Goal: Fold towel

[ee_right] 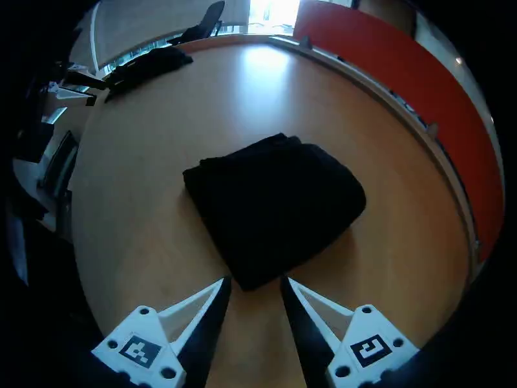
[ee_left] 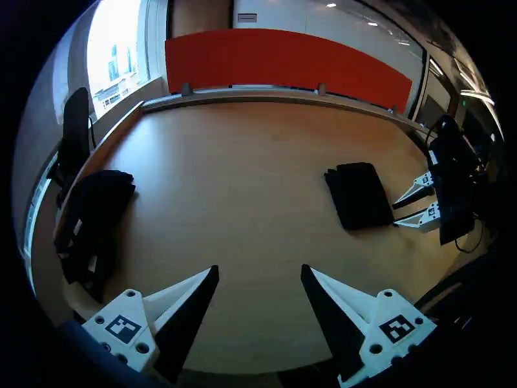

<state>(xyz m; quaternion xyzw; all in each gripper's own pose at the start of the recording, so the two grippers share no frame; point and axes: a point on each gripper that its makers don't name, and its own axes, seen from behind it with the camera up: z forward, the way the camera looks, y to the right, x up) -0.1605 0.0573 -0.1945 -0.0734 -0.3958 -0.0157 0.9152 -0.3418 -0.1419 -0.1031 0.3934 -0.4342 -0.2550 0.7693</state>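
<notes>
A black towel (ee_right: pixel 274 207) lies folded into a thick rectangle on the round wooden table (ee_right: pixel 142 213). My right gripper (ee_right: pixel 255 283) is open just above the table, and the towel's near corner reaches in between its fingertips, which do not press on it. In the left gripper view the same towel (ee_left: pixel 357 194) lies at the right, with the right gripper (ee_left: pixel 413 204) at its far edge. My left gripper (ee_left: pixel 258 278) stands wide open over bare wood, well away from the towel and with nothing between its fingers.
A second dark pile of cloth (ee_left: pixel 94 213) sits at the table's left edge, also seen as the dark pile (ee_right: pixel 148 64). A red partition (ee_left: pixel 284 61) runs behind the table. A black office chair (ee_left: pixel 74 136) stands by the window.
</notes>
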